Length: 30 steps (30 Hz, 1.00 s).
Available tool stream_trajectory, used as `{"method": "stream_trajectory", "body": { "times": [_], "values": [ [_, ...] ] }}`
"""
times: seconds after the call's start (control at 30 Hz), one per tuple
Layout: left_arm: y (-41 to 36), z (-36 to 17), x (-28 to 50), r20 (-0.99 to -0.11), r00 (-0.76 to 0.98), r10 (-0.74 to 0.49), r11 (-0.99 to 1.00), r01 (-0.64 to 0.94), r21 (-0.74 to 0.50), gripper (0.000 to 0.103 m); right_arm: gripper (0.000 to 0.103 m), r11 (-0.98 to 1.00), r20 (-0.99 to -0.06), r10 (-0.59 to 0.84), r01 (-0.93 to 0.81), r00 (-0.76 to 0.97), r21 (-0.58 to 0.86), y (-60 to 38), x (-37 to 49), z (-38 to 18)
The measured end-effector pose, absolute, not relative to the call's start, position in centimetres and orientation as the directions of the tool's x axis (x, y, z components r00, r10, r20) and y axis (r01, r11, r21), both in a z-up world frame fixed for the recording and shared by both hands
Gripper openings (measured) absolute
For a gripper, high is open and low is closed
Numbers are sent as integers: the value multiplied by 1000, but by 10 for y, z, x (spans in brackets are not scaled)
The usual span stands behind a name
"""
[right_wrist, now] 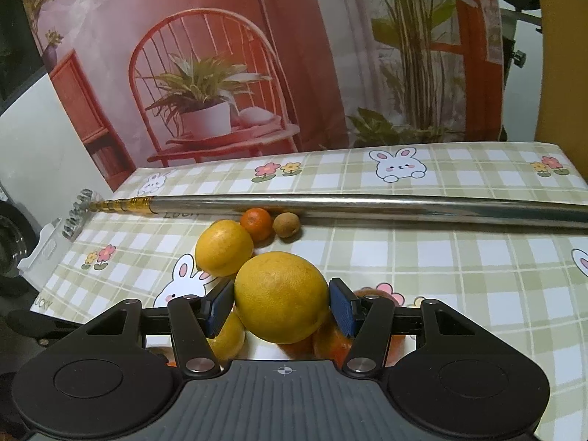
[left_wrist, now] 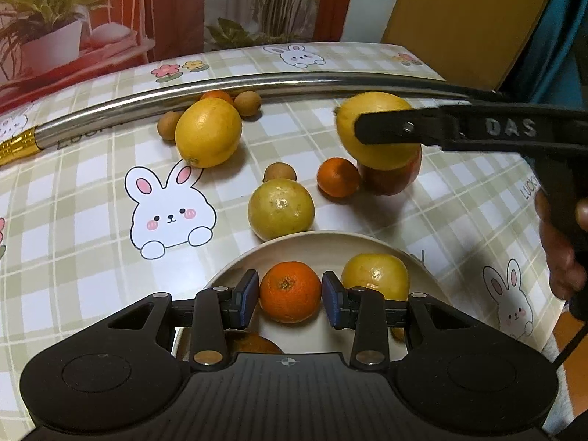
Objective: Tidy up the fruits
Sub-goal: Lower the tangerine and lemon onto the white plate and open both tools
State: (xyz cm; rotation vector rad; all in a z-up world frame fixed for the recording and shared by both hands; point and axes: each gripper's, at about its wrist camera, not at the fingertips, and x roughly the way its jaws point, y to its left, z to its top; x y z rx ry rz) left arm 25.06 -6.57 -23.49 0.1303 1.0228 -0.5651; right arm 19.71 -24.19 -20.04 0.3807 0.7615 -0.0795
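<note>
- "DAS" is showing on the right gripper (right_wrist: 282,303), which is clamping a lemon (right_wrist: 281,297).
- The left gripper (left_wrist: 290,294) is gripping a tangerine (left_wrist: 290,291) over the plate (left_wrist: 316,244), beside a yellow fruit (left_wrist: 375,275).

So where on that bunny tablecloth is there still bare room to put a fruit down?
Bare cloth lies beyond the steel pole toward the table's far edge, and on the rabbit print left of the plate. It's crowded between pole and plate: lemon, tangerine, longans, apple.
</note>
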Motion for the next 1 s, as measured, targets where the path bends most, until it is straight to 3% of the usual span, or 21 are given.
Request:
{"method": "stream_trajectory", "body": {
  "times": [0.37,0.73,1.0],
  "values": [
    [-44,-199,228,-776,470,-421,865,464,-188,51,53,917,-677,50,235,734,322,-231,155,-187],
    [-2,-171,181,-713,620,-326,932,336,-134,51,53,935,-695,121,154,709,320,-179,113,-182],
    [10,-176,160,-703,636,-318,942,293,-161,51,53,951,-760,140,128,634,282,-146,95,-198]
  ]
}}
